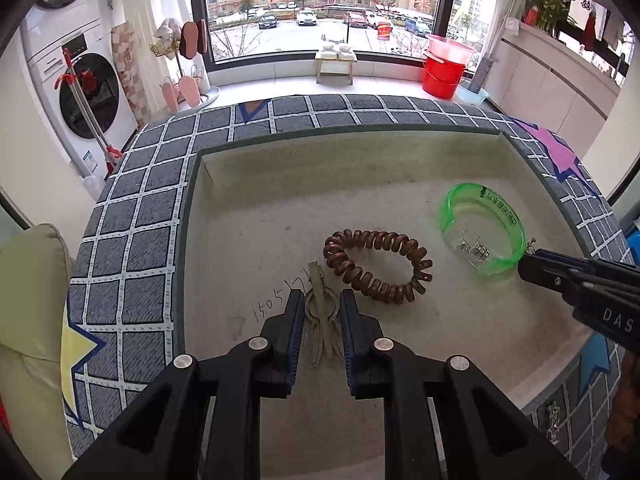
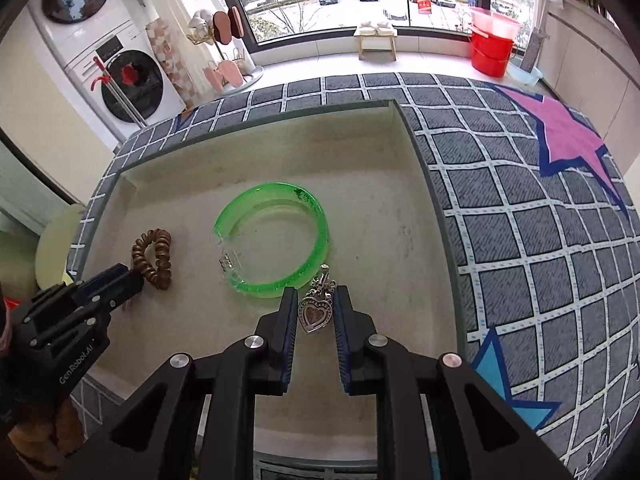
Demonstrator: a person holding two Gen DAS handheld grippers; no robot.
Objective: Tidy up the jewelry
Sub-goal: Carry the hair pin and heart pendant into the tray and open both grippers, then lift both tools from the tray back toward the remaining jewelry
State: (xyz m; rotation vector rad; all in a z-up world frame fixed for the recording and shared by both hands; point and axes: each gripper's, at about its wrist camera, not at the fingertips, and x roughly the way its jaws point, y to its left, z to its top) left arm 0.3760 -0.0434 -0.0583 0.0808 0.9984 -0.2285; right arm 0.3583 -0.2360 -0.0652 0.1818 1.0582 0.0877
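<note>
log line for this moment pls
left claw: shut on ring clip | right claw: shut on heart charm | tray: coil tie, green bangle

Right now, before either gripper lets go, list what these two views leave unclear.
- Pale ring charm, left wrist view: its lower end runs behind the left gripper fingers.
- Heart pendant, right wrist view: any chain is hidden between the right gripper fingers.
- Tray, both views: near wall covered by the grippers.
- Handwriting on the tray floor, left wrist view: partly covered.
</note>
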